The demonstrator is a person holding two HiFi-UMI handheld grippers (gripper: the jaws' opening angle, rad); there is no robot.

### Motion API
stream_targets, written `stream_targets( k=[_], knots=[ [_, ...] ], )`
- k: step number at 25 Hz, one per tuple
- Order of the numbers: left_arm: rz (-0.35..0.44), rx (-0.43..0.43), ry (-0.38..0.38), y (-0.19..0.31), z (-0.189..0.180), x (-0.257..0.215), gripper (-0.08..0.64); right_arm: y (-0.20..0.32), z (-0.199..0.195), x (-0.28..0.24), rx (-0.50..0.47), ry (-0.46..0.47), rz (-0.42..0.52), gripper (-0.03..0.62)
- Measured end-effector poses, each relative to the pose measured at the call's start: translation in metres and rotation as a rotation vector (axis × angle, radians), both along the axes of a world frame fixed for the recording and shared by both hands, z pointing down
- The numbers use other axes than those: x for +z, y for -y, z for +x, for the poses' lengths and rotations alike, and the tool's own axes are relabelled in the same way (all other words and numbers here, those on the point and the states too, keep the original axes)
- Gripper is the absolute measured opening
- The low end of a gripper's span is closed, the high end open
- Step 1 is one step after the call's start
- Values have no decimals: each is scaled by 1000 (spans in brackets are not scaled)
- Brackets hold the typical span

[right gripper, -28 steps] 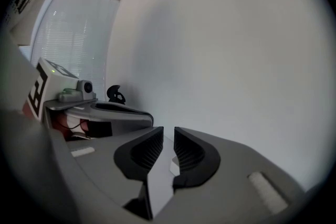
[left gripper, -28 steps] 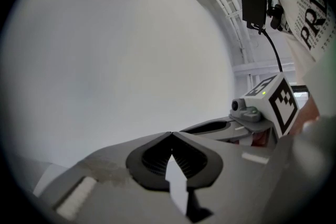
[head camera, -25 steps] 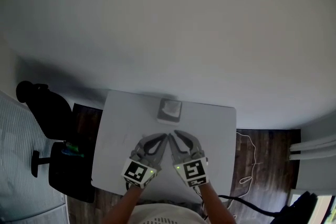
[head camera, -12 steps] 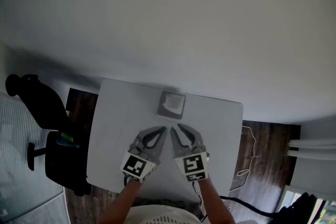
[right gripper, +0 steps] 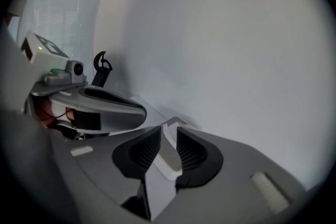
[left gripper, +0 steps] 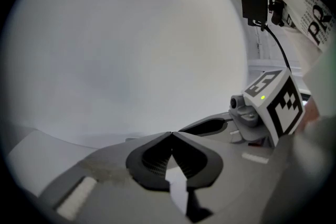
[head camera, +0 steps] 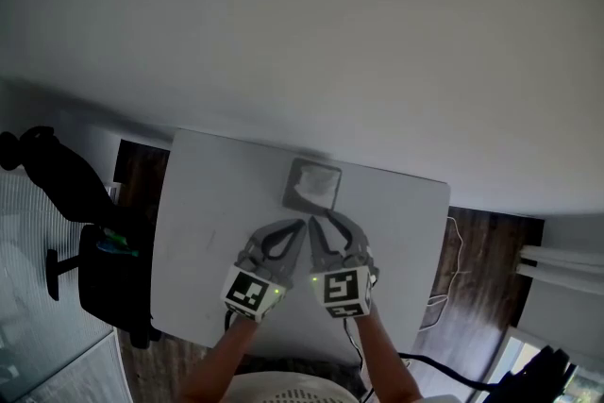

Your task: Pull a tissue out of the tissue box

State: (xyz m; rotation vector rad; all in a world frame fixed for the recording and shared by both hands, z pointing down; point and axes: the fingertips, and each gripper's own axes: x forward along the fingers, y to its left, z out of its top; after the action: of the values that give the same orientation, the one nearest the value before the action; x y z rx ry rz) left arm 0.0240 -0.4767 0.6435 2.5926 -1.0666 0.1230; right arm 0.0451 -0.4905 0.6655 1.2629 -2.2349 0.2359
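A grey tissue box [head camera: 313,186] with a white tissue showing in its top stands at the far middle of the white table [head camera: 198,231]. Both grippers hover side by side just in front of it. My left gripper [head camera: 299,224] is shut, its pads meeting tip to tip [left gripper: 170,134] with nothing in them. My right gripper [head camera: 326,222] is open; its jaws have just been opening, and nothing is between them. Through the gap in the right gripper [right gripper: 168,134], the tissue box [right gripper: 169,157] shows a short way ahead.
A plain pale wall rises right behind the table. A black office chair [head camera: 66,203] stands off the table's left edge. Cables [head camera: 444,293] trail over the dark wood floor on the right. Each gripper shows in the other's view, close alongside.
Both grippers have sunk towards the table and edged closer to the tissue box. The right jaws stand wider apart than a second ago. The left jaws stay shut.
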Motion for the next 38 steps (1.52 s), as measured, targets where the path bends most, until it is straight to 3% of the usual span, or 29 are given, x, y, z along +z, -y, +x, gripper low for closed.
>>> stream_targets(
  k=[3,22,24,27,30,35,38],
  knots=[
    [-11,17,26,4,-1,19,-9,9,-2,13,-20,-28,-13,104],
    [-82,3,11,16,2,59,-9,31,5,65,-40,-104,-114,121],
    [-82,5,11,16,2,60,-9,32,6,69,-37,-112,-123,107],
    [-86,-14,-15,19,4,55,-9,31,10,72,-28,-134,-117,24],
    [-94,-26,-29,21,5,53,-9,31,9,74,-34,-131,-124,12],
    [-67,15,22,16,0,56,-9,27,4,64,-54,-126,-129,11],
    [-49,9,2,18,0,43,-9,26,3,53,-49,-111,-121,11]
  ],
)
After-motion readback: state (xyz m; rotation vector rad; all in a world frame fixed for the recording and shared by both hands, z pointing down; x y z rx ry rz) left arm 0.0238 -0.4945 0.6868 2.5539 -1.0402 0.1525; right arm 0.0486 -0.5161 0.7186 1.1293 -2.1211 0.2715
